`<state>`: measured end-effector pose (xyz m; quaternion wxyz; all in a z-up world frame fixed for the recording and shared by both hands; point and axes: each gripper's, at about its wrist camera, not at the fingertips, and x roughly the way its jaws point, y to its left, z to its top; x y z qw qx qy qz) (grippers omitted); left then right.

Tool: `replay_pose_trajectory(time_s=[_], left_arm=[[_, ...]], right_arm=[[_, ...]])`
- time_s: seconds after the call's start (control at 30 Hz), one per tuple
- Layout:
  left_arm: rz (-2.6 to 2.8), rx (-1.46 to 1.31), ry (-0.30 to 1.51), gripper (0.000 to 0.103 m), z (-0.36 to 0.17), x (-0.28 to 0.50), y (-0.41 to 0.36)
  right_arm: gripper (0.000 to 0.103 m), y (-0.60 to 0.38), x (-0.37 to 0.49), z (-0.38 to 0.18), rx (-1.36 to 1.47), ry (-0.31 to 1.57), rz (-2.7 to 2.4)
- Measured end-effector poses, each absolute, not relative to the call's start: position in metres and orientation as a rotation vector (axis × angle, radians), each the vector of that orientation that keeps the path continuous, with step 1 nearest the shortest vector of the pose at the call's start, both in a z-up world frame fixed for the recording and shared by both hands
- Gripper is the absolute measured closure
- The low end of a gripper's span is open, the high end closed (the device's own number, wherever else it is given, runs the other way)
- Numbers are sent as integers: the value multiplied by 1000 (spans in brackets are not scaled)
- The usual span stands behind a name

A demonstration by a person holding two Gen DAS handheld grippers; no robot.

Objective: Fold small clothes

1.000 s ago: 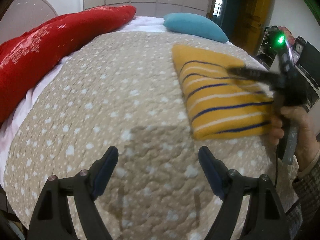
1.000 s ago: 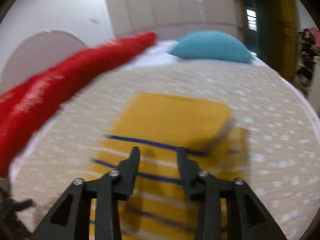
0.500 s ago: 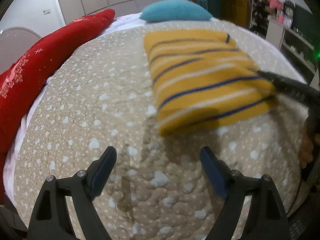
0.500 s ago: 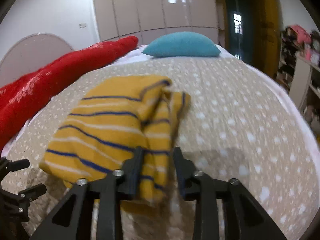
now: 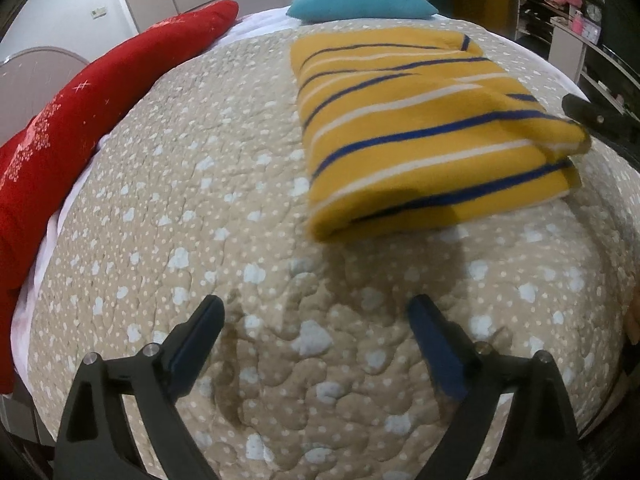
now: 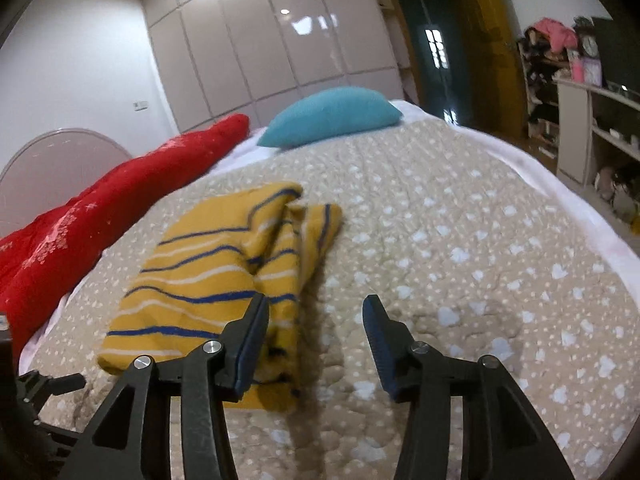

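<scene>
A yellow garment with blue and white stripes (image 5: 416,128) lies folded on the beige quilted bed (image 5: 208,184). In the right wrist view the garment (image 6: 216,276) sits left of centre, its right edge loosely bunched. My left gripper (image 5: 316,332) is open and empty, low over the quilt in front of the garment. My right gripper (image 6: 316,320) is open and empty at the garment's near right corner; its left finger (image 6: 252,340) overlaps the cloth edge. The right gripper's tip also shows at the far right of the left wrist view (image 5: 600,118).
A red cushion (image 5: 80,128) runs along the bed's left side and a teal pillow (image 5: 360,0) lies at its far end. Wardrobe doors (image 6: 272,48) stand behind. Shelves with clutter (image 6: 592,92) stand to the right of the bed.
My right gripper opened and let go of the garment's edge, then drew back. The garment settled folded on the quilt. My left gripper stayed open and swung its view slightly.
</scene>
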<state>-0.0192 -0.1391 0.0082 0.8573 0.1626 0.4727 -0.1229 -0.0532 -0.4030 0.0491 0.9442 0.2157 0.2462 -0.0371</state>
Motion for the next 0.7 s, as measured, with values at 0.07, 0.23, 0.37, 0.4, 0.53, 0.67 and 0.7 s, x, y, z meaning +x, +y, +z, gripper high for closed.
replay_pose_trajectory(time_s=[0.07,0.23,0.37,0.4,0.53,0.67,0.7], left_arm=[[-260,344,990,9,8,-19,-139],[-260,358,977,9,9,-21,-139],[-262,345,975,9,8,-23,-139],[-263,341,976,9,8,-23,-138],[-264,333,974,7,7,-23,-137],[-265,331,970,7,6,-22,-136],[-265,331,969,7,6,-22,-136]], right_arm=[[51,-395,-53,53,412,493,-61],[51,-388,-42,40,398,558,-57],[47,-396,-41,33,450,573,-53],[46,-398,-40,31,457,579,-53],[41,-400,-38,26,480,594,-56],[37,-404,-36,22,512,606,-53],[35,-404,-36,21,519,608,-52]])
